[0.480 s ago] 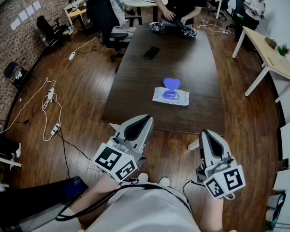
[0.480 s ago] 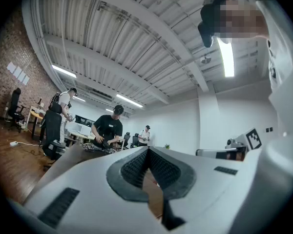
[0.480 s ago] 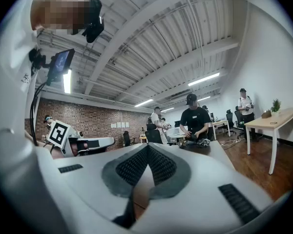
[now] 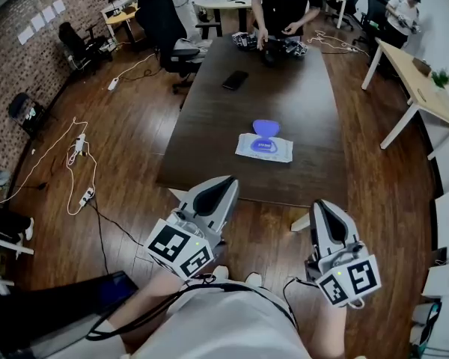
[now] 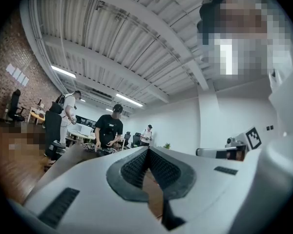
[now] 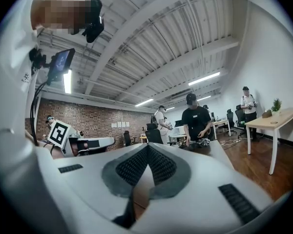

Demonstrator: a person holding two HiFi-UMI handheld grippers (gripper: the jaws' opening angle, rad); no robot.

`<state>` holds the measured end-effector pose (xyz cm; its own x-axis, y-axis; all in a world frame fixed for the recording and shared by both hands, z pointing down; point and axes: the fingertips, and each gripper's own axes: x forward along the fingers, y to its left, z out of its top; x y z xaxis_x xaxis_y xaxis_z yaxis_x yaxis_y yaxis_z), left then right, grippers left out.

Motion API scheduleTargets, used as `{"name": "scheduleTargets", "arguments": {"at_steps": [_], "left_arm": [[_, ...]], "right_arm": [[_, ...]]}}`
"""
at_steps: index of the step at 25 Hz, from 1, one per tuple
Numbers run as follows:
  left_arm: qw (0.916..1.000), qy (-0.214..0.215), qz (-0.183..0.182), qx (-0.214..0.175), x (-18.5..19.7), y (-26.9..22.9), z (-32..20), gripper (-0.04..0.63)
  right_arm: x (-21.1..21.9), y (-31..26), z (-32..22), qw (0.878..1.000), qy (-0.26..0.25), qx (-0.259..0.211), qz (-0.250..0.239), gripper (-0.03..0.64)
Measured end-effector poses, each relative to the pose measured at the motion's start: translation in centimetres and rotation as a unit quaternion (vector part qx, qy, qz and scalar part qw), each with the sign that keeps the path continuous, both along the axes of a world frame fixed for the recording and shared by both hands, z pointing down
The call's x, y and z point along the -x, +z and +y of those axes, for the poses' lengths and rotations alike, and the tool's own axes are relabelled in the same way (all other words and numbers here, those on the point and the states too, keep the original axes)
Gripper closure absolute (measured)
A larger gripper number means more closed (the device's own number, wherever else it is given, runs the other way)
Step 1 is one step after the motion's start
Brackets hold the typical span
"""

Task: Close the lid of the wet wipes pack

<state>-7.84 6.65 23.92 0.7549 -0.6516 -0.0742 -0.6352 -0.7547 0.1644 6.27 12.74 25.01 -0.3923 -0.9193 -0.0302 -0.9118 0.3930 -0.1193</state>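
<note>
Head view: wet wipes pack (image 4: 263,149) lies flat near the middle of the dark table (image 4: 209,126), its blue flip lid (image 4: 266,129) swung open and lying back on the far side of the pack. Both grippers are held short of the table's near edge, well apart from the pack. Left gripper (image 4: 228,182) has its jaws pressed together with nothing between them, and the left gripper view confirms the ribbed pads meet at the tip. Right gripper (image 4: 319,206) is likewise fully closed and empty, as the right gripper view shows. Judged handling: the pack looks like a soft, light film pouch that would slide or dent under a sideways push, while the lid is probably a thin, stiff plastic flap on a hinge. No grasp seems needed; a closed gripper tip could nudge the lid's far edge over toward the pack, then press down on its top until it snaps. The other gripper may need to pin the pouch's near edge.
</note>
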Motion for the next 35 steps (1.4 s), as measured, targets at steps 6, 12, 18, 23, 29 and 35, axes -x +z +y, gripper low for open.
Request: {"name": "scheduleTargets", "arguments": {"at_steps": [6, 12, 18, 23, 29, 35], "left_arm": [[1.0, -0.004, -0.004, -0.002, -0.7, 0.1, 0.2, 0.594], [0.9999, -0.011, -0.005, 0.003, -1.8, 0.5, 0.8, 0.594], [0.9995, -0.025, -0.007, 0.016, -2.7, 1.3, 1.6, 0.594], [0.9987, -0.045, -0.009, 0.02, -2.6, 1.7, 1.6, 0.594], [0.9975, -0.06, -0.018, 0.031, -2.3, 2.8, 0.3, 0.594], [0.9968, -0.061, -0.024, 0.047, -2.7, 4.6, -3.5, 0.594]], "right_arm": [[-0.5, 0.5, 0.2, 1.0, -0.011, 0.005, 0.0, 0.612], [-1.7, 0.9, 0.8, 1.0, -0.021, 0.008, 0.001, 0.612], [-3.1, 2.1, 1.6, 0.999, -0.036, 0.023, -0.004, 0.612], [-3.5, 3.1, 2.1, 0.998, -0.051, 0.032, -0.005, 0.612], [-3.9, 4.6, 0.9, 0.997, -0.06, 0.048, -0.012, 0.612], [-3.4, 5.7, -2.8, 0.996, -0.069, 0.064, -0.007, 0.612]]}}
